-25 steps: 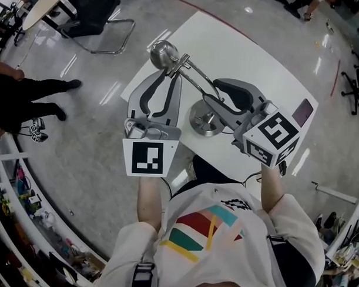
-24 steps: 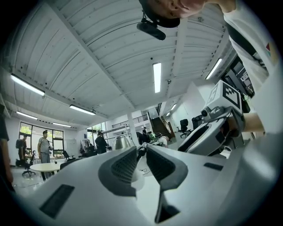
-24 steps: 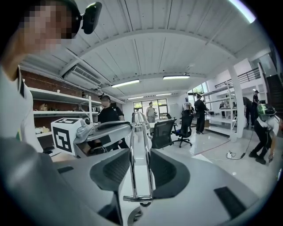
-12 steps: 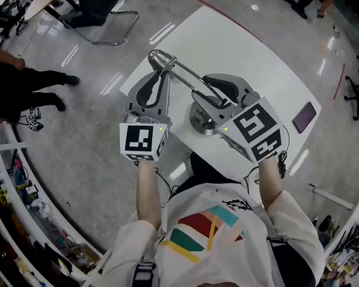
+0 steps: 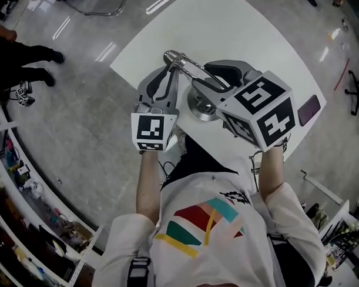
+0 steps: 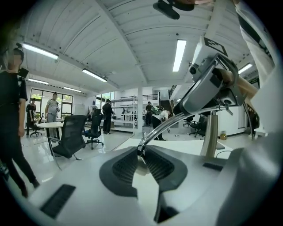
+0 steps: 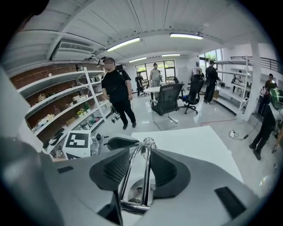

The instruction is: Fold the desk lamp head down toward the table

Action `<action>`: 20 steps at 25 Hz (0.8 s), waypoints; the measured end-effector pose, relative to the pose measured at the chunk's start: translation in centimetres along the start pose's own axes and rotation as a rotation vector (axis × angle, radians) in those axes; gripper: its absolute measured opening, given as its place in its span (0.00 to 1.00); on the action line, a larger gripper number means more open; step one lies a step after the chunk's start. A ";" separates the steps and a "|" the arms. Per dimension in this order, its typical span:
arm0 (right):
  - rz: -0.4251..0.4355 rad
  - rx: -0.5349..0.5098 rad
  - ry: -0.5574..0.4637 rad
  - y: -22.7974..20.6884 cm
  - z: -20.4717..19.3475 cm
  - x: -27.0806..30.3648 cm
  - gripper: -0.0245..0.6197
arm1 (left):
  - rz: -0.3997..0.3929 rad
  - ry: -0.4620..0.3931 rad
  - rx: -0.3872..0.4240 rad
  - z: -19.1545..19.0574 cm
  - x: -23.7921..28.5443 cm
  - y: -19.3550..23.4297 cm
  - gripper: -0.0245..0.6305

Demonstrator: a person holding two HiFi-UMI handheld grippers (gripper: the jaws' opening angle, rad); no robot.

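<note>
Legs of a bystander in black [image 5: 24,43] edge the far left of the polished floor, beside a white table [image 5: 248,30] seen from above. On the table's near side stands a chrome desk lamp. The left gripper [image 6: 140,148], reaching in from the table's left edge, has its jaws narrowed to a small gap with the ribbed pads pressed on either side of the lamp head [image 5: 172,56], which sits low near that edge. From the head, the twin-rod lamp arm [image 5: 197,69] slopes up and to the right toward the upright post over the round lamp base [image 5: 198,106]. The right gripper [image 7: 142,150] points steeply down, its jaws drawn almost together and clamped on the arm's two rods above the base. A dark purple phone [image 5: 309,109] lies flat near the table's right corner, well apart from the lamp.
</note>
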State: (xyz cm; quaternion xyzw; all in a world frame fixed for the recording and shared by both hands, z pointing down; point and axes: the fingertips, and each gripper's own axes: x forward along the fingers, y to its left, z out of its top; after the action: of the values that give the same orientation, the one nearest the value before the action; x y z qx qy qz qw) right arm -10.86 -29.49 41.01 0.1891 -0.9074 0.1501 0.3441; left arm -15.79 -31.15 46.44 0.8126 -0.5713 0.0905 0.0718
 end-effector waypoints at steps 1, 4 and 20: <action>0.009 0.001 0.031 0.1 -0.1 0.3 0.28 | -0.010 0.014 0.004 -0.4 -0.1 -0.1 0.19; 0.058 0.008 0.107 0.8 -0.6 0.9 0.28 | -0.044 0.061 0.005 -1.6 -0.5 -0.7 0.19; 0.076 0.026 0.166 0.6 -1.3 2.0 0.28 | -0.068 0.122 -0.045 -3.8 0.0 -2.0 0.19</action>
State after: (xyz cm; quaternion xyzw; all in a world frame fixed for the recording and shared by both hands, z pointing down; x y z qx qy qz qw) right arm -11.76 -28.94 43.25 0.1459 -0.8802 0.1900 0.4097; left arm -14.13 -29.67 50.15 0.8227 -0.5399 0.1243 0.1276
